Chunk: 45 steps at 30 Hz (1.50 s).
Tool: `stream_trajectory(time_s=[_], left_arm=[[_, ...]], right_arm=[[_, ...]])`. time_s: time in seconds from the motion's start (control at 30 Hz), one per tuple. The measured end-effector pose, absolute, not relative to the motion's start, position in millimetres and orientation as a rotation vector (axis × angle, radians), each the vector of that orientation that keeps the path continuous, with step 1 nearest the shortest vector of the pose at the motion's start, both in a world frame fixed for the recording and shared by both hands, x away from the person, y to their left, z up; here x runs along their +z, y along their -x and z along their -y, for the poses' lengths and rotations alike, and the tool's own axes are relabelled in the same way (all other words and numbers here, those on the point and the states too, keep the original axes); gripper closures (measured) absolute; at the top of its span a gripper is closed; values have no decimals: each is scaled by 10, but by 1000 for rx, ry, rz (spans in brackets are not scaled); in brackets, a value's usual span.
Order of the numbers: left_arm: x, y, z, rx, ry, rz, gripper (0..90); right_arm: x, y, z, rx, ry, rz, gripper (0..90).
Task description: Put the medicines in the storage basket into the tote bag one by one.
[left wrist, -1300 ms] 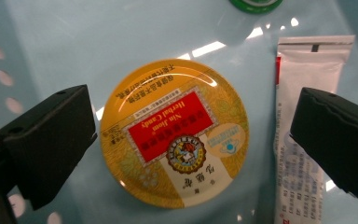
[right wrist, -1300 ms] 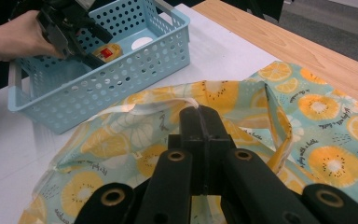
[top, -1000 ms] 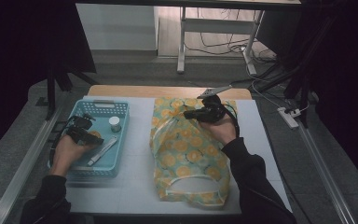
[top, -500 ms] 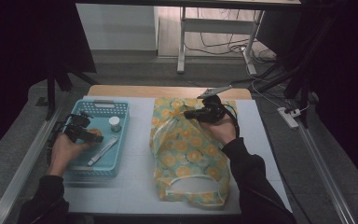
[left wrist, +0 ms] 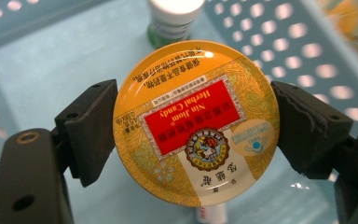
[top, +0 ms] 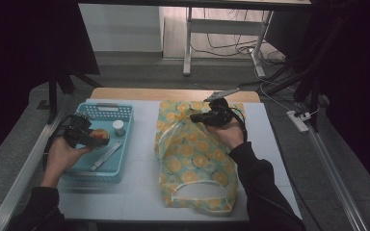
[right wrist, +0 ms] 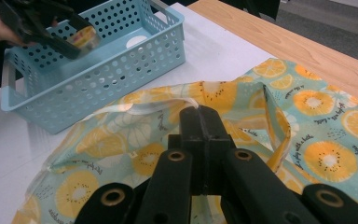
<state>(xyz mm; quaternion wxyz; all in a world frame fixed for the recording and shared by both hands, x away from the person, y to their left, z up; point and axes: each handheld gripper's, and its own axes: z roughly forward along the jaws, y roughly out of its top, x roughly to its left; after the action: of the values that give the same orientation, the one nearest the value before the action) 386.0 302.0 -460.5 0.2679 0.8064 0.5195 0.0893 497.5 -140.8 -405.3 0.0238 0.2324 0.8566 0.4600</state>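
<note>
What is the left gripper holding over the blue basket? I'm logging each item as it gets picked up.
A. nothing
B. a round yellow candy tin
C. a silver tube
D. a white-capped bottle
B: in the left gripper view, the left gripper has a jaw pressed on each side of the round yellow candy tin, above the blue basket; the white-capped bottle stands in the basket.

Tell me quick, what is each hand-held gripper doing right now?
Left hand-held gripper: closed on the round candy tin.
Right hand-held gripper: shut, pinching the fruit-print bag's edge.
</note>
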Motion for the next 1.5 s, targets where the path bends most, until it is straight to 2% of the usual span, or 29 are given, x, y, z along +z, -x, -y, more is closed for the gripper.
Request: stream_trajectory(time_s=[0.2,0.73,1.5], left_arm=[[-4487,-3769,-2898,237,-2172,-1318,202],[-4243,-3645,-2233,206,-2228,-1066,201],[-4073,-3757,-1265,138,-2277,-789,201]], right_arm=[[-4062,-4979,1413,1426,-721,-2648,900],[-4083,-4996,1447,1426,-734,-2639,900],[-4125,-5017,1461,1421,-743,-2631,900]])
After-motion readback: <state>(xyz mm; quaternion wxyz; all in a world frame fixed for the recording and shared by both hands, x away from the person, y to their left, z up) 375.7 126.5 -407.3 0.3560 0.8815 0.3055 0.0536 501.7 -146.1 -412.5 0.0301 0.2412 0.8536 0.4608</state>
